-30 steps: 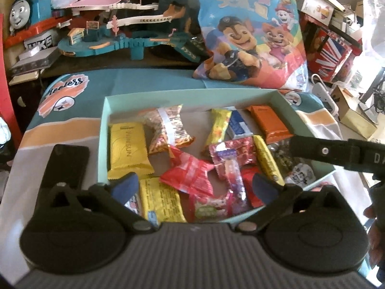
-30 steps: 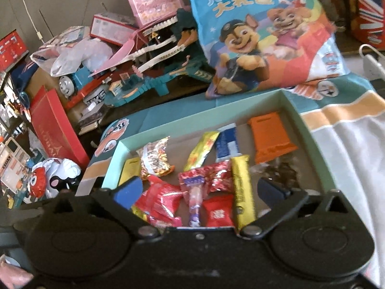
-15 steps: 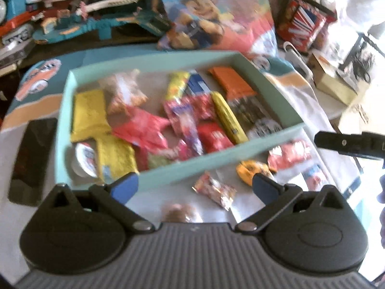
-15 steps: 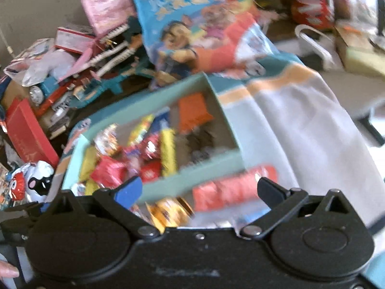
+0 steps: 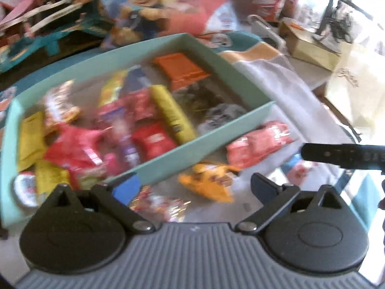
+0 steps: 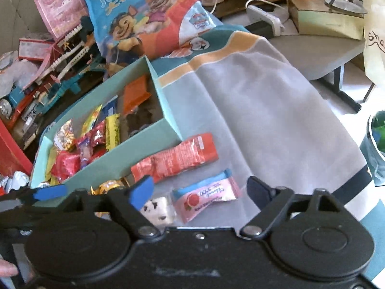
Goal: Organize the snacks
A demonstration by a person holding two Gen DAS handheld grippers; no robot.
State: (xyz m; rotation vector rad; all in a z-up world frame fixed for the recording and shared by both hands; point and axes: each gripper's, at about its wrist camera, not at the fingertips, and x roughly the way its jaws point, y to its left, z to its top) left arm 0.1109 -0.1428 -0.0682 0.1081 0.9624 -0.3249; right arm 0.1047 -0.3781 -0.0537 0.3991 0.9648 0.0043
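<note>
Both grippers slid back off the teal snack box (image 6: 101,166) to the loose packets in front. Left gripper (image 5: 196,187) over the orange packet (image 5: 209,180), right gripper (image 6: 201,190) over the pink candy (image 6: 207,195). Fingers have just been closing but are still apart, gripping nothing.

Cloth-covered table (image 6: 252,110), teal snack box (image 6: 168,127), loose wrapped snacks (image 6: 175,156)

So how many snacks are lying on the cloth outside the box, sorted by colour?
Red packet: 1
Orange packet: 1
Pink-and-blue packet: 1
White packet with dark specks: 1
Shiny red-and-silver wrapper: 1
Total: 5 in view
</note>
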